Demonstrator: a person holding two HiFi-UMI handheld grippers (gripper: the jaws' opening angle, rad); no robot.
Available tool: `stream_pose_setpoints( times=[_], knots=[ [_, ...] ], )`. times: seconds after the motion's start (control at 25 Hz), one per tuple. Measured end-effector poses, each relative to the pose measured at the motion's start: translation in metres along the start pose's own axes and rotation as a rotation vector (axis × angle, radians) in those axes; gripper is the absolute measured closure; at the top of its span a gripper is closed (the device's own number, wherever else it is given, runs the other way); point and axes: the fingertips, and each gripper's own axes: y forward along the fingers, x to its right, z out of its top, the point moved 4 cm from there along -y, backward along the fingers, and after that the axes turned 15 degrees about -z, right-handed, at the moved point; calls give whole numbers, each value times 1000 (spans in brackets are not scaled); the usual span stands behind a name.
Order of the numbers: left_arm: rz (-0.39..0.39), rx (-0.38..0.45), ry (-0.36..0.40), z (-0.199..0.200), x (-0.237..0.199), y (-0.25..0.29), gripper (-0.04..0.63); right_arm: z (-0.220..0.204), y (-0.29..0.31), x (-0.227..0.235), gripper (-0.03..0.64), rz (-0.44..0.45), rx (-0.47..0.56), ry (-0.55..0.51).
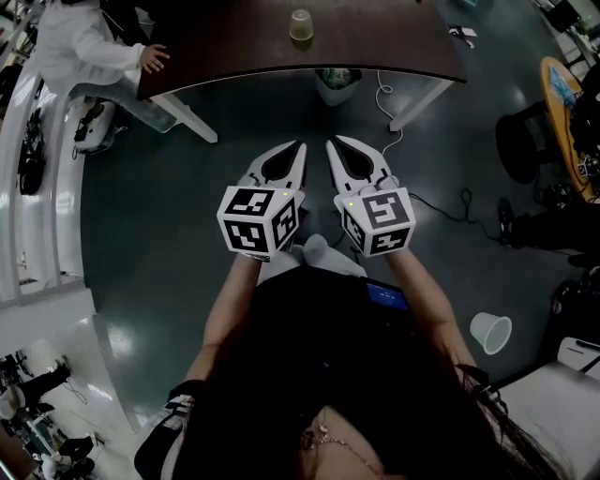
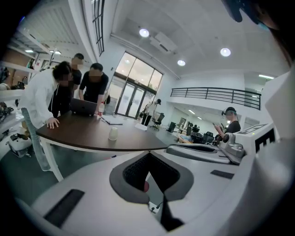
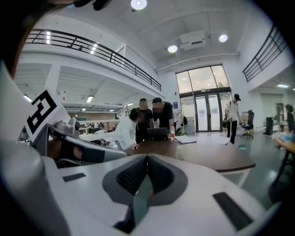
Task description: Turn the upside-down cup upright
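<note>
A pale translucent cup (image 1: 300, 25) stands upside down on the dark brown table (image 1: 234, 47) at the top of the head view. It also shows small and far off in the left gripper view (image 2: 113, 133) and the right gripper view (image 3: 179, 152). Both grippers hang side by side over the floor, well short of the table and pointing toward it. My left gripper (image 1: 300, 148) (image 2: 148, 155) is shut with nothing in it. My right gripper (image 1: 331, 145) (image 3: 147, 156) is shut too, also holding nothing.
A person in white (image 1: 84, 47) leans a hand on the table's left end, with others and a laptop (image 2: 83, 107) behind. A bin (image 1: 336, 84) and cables (image 1: 384, 94) lie under the table. A white cup (image 1: 490, 332) lies on the floor at right, near chairs (image 1: 525, 141).
</note>
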Motion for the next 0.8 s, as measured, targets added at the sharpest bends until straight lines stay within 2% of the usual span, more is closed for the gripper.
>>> stream_pose_setpoints(
  times=[0.4,0.6,0.8],
  knots=[
    [62,31,-21,7,-17,16,594,-3,25,21,601,35,4,-11],
    [79,26,-35,15,-43,30,594,-3,55,26,600,45,-8,-1],
    [61,22,-29,38,-84,55,594,6,105,29,601,39,-16,-4]
  ],
)
